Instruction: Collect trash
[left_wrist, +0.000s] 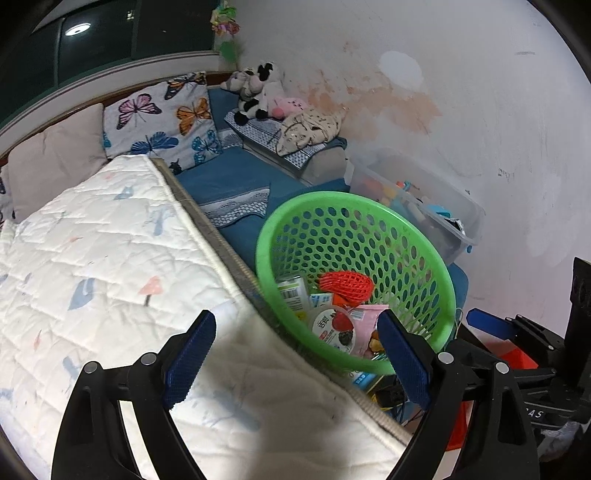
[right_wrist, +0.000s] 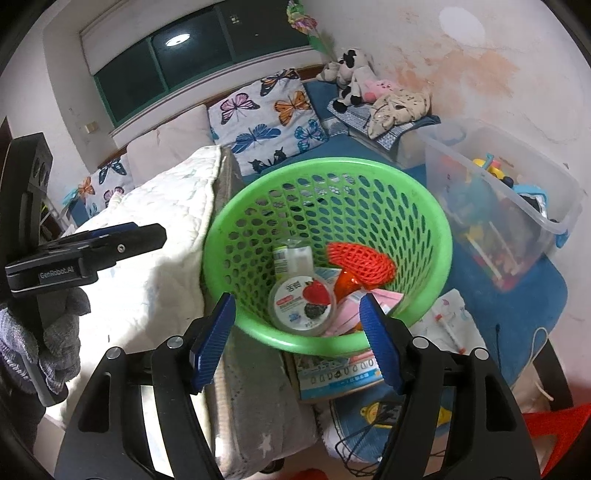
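We saw the green basket (right_wrist: 436, 236) standing beside the quilted bed edge: round, perforated plastic, tilted with its mouth toward us. Trash sat piled at the bottom. A round yogurt cup (right_wrist: 302, 302) with a strawberry and blackberry lid lay face up nearest the front rim. Behind it a small white-green carton (right_wrist: 291, 258) lay against the left wall, barcode showing. A red foam fruit net (right_wrist: 360, 265) lay crumpled to the right, with an orange piece (right_wrist: 345, 282) under it. Pink wrappers (right_wrist: 384, 297) lay at the front right, touching the cup. The basket rested on a printed flat box (right_wrist: 336, 376).
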